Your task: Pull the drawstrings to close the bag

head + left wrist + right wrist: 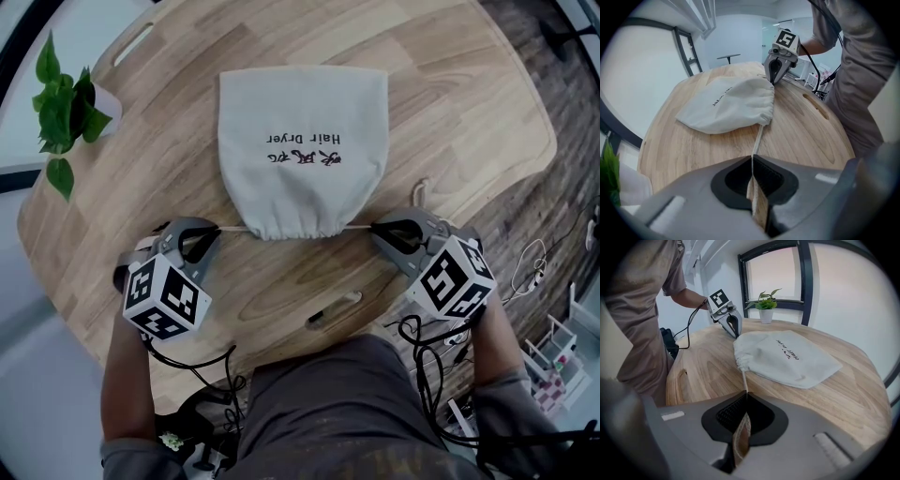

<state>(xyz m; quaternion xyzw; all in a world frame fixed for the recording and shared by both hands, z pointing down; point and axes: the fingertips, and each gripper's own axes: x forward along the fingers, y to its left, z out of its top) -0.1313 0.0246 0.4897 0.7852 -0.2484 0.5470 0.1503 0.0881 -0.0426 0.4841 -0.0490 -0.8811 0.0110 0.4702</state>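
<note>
Bag (302, 150) in the head view: pale, soft cloth with dark print, lying flat on a rounded wooden table (450, 112) between the left gripper (214, 230) and the right gripper (377, 226), mouth gathered into puckers. Bare wood surrounds it. The table edge runs close behind both grippers, and a plant (61, 112) stands well beyond the left one.

Left gripper view: ribbed black pads are clenched on the thin, taut left drawstring (758, 138), which leads straight ahead to the bag's mouth.

Right gripper view: the jaws are likewise clamped on the right drawstring (744, 379).
</note>
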